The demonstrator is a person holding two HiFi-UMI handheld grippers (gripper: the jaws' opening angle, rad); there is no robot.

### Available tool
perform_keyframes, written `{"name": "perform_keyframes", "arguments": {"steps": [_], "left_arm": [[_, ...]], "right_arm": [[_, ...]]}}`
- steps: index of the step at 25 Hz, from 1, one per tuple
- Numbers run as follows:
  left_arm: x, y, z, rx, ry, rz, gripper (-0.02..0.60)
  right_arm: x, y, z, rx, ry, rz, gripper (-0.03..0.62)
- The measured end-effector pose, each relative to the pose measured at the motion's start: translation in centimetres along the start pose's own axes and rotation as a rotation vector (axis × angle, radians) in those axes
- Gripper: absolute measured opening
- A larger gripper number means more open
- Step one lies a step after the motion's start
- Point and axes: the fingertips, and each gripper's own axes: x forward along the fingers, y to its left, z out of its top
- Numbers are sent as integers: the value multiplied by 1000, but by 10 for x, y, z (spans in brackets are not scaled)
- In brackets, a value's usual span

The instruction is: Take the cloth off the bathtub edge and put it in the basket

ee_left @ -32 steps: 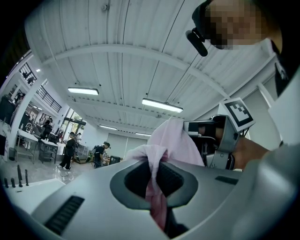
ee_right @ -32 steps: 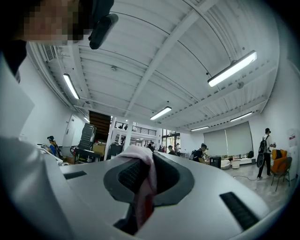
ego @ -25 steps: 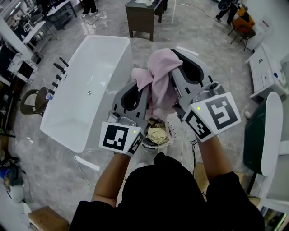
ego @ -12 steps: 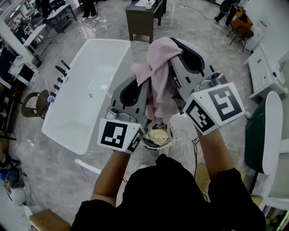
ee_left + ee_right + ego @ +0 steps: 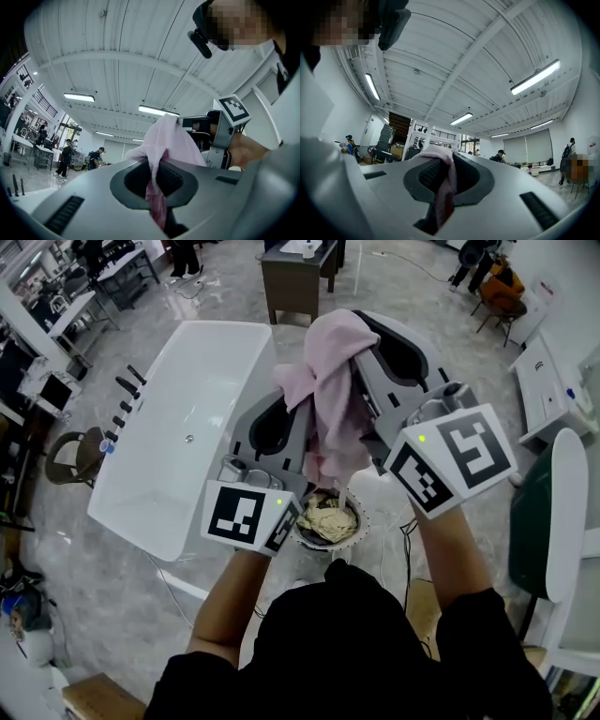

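A pink cloth (image 5: 330,395) hangs in the air between my two grippers, raised high and tilted upward. My left gripper (image 5: 298,409) is shut on one part of it, and the pink fabric (image 5: 159,183) runs down between its jaws. My right gripper (image 5: 352,352) is shut on another part, with the cloth (image 5: 443,187) pinched in its jaws. The cloth's lower end dangles above a small round basket (image 5: 353,531) on the floor, which holds a beige crumpled cloth (image 5: 325,519). The white bathtub (image 5: 178,442) stands to the left, with nothing on its edge.
A dark wooden cabinet (image 5: 298,277) stands beyond the tub. A brown chair (image 5: 64,457) and black taps (image 5: 122,395) sit at the tub's left side. A green and white chair (image 5: 553,531) is at the right. People stand far off in the hall.
Both grippers have lifted the pink cloth a little higher and farther forward. More of the basket and the beige cloth in it now shows beneath the hanging end.
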Motion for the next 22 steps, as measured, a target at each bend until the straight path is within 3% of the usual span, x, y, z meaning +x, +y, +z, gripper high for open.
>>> {"name": "perform_keyframes", "arguments": {"steps": [8, 13, 22], "left_arm": [[-3, 0, -40, -34, 82, -6, 25], [2, -2, -60, -46, 114, -2, 25], [9, -16, -113, -57, 211, 49, 25]], "right_arm": [[-12, -6, -56, 99, 58, -18, 46], [-18, -5, -70, 99, 91, 5, 46], [-42, -20, -128, 190, 166, 23, 46]]}}
